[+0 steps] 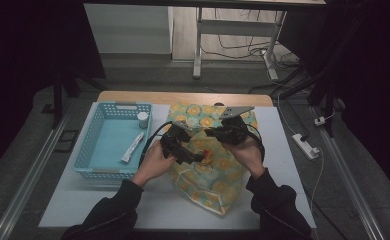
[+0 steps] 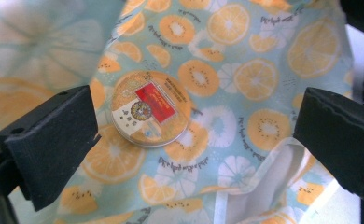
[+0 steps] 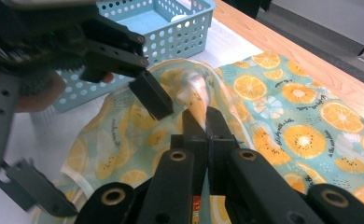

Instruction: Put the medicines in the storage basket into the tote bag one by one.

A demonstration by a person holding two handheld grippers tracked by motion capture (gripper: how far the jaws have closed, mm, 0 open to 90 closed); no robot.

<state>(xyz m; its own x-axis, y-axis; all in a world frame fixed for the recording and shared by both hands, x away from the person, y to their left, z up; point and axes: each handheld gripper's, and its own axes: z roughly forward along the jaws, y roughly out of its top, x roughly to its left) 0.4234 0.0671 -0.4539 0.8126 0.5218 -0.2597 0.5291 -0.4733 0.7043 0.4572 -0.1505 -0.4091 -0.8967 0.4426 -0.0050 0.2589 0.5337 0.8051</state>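
Note:
A cloth bag [image 1: 218, 175] printed with orange slices lies in the middle of the table. My right gripper [image 1: 211, 132] is shut on the bag's rim [image 3: 196, 95] and holds it lifted. A round tin [image 2: 150, 108] with a red label lies flat on the printed cloth [image 2: 245, 37] just past the rim, and shows as a red spot [image 1: 206, 153] in the high view. My left gripper [image 2: 194, 135] hangs open above the tin, one jaw on each side and touching nothing. The right gripper view shows the left gripper [image 3: 101, 154] close by, its jaws spread.
A light blue basket [image 1: 118, 106] stands left of the bag with a small white jar [image 1: 142, 119] and a white tube [image 1: 133, 147] in it. A white mat [image 1: 153, 205] covers the table, with its wooden edge [image 1: 183, 97] at the back. A power strip [image 1: 307, 146] lies on the floor to the right.

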